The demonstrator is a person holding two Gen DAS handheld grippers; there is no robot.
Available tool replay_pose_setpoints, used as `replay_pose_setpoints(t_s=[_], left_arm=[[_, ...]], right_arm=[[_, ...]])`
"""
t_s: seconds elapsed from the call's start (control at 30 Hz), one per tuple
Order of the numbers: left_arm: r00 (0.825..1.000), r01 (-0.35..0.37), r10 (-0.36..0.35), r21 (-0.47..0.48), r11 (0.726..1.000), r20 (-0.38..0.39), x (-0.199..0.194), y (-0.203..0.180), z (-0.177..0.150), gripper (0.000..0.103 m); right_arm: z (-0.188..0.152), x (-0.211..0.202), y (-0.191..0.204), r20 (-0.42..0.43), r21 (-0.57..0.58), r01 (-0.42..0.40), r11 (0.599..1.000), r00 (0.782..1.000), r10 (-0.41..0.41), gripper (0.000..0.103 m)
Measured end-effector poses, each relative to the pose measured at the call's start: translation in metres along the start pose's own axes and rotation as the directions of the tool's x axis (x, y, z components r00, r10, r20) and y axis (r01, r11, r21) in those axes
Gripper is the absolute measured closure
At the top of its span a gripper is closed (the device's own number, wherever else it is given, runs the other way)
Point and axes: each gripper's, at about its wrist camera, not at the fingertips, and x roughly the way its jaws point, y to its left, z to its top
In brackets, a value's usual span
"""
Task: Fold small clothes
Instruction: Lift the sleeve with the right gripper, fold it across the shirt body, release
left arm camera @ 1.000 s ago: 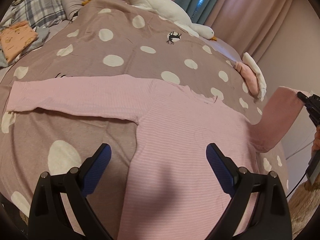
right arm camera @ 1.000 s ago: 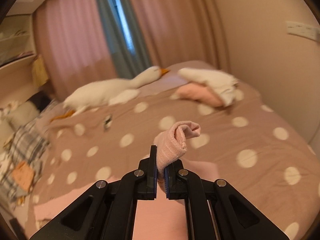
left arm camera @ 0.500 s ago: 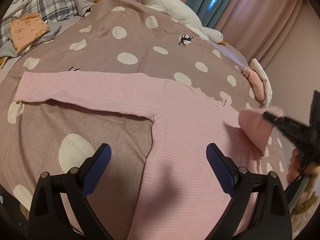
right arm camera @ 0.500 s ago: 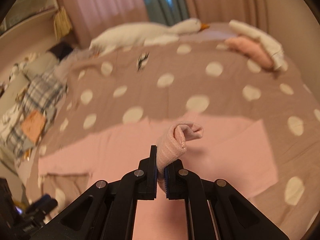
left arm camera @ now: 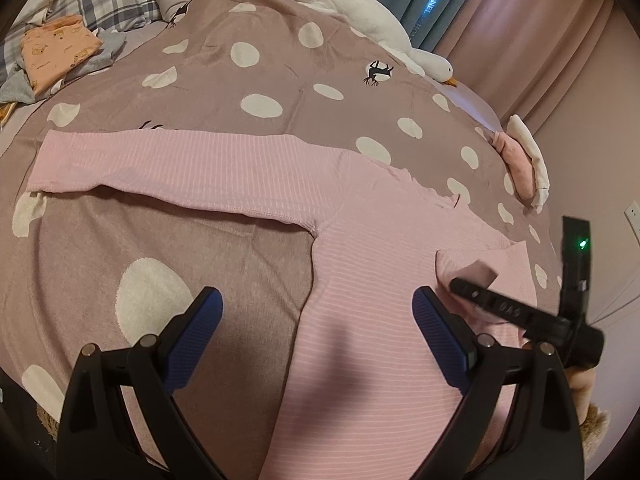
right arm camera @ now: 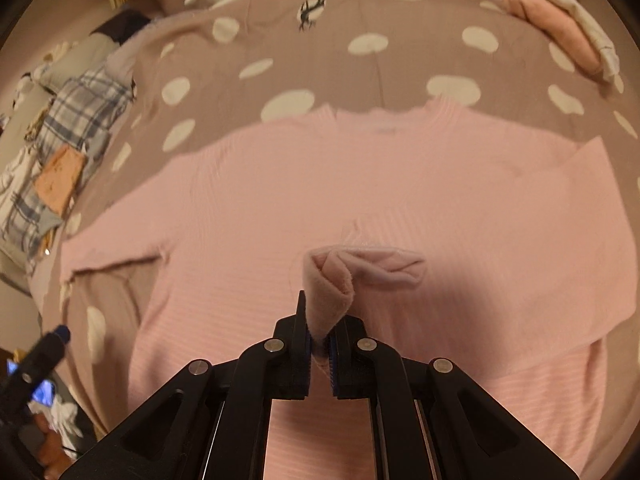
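On my right tool (right arm camera: 319, 344) I see the jaws clamped on the cuff of the pink top's sleeve (right arm camera: 340, 276), the fabric bunched and curling up from between the pads. That sleeve is folded inward, lying across the chest of the pink top (left arm camera: 384, 280), and the cuff sits over the middle of the body. My left tool (left arm camera: 316, 320) hangs above the lower part of the garment with its blue-padded fingers (left arm camera: 200, 320) wide apart, gripping nothing. The top lies flat on the bed's brown polka-dot blanket (left arm camera: 200, 80), its neckline toward the far side, and the other sleeve (left arm camera: 160, 164) is stretched straight out to the left over the blanket. From the left camera, the right tool (left arm camera: 464, 286) shows at the garment's right side, low over the fabric. A white goose plush (left arm camera: 360, 12) rests along the far edge of the bed, and folded clothes (left arm camera: 56, 52) sit at the upper left.
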Motion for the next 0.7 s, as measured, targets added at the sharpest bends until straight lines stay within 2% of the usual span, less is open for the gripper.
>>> replay_pose_setpoints(t_s=[0.2,0.3,0.33,0.43,0.53,0.6,0.7], left_arm=[[1.0,-0.004,0.004,0.003,1.0,-0.007,0.002,-0.001,-0.001,0.007],[1.0,-0.005,0.005,0.002,1.0,-0.007,0.002,0.0,0.0,0.007],[1.0,-0.007,0.007,0.003,1.0,-0.008,0.002,0.0,-0.001,0.007],[1.0,-0.012,0.012,0.003,1.0,-0.008,0.003,0.0,0.0,0.007],[1.0,-0.011,0.011,0.004,1.0,-0.013,0.005,-0.001,-0.001,0.007],[1.0,-0.013,0.013,0.005,1.0,-0.018,0.007,-0.001,-0.002,0.007],[0.999,-0.015,0.015,0.009,1.0,-0.03,0.01,0.0,-0.003,0.007]], right_arm=[[-0.004,0.01,-0.007,-0.047,0.028,-0.033,0.999,0.998,0.034,0.093],[-0.004,0.003,-0.009,-0.05,0.032,-0.1,0.994,0.994,0.101,0.074],[-0.004,-0.002,-0.009,-0.038,0.03,-0.121,0.992,0.992,0.122,0.068],[-0.006,-0.022,-0.006,0.018,-0.002,-0.115,0.993,0.993,0.115,0.064],[-0.005,-0.04,-0.011,0.062,0.008,-0.111,0.994,0.992,0.11,0.051],[-0.003,-0.047,-0.017,0.087,0.033,-0.14,0.99,0.987,0.137,0.05],[-0.002,-0.052,-0.027,0.127,0.066,-0.118,0.991,0.986,0.109,0.05]])
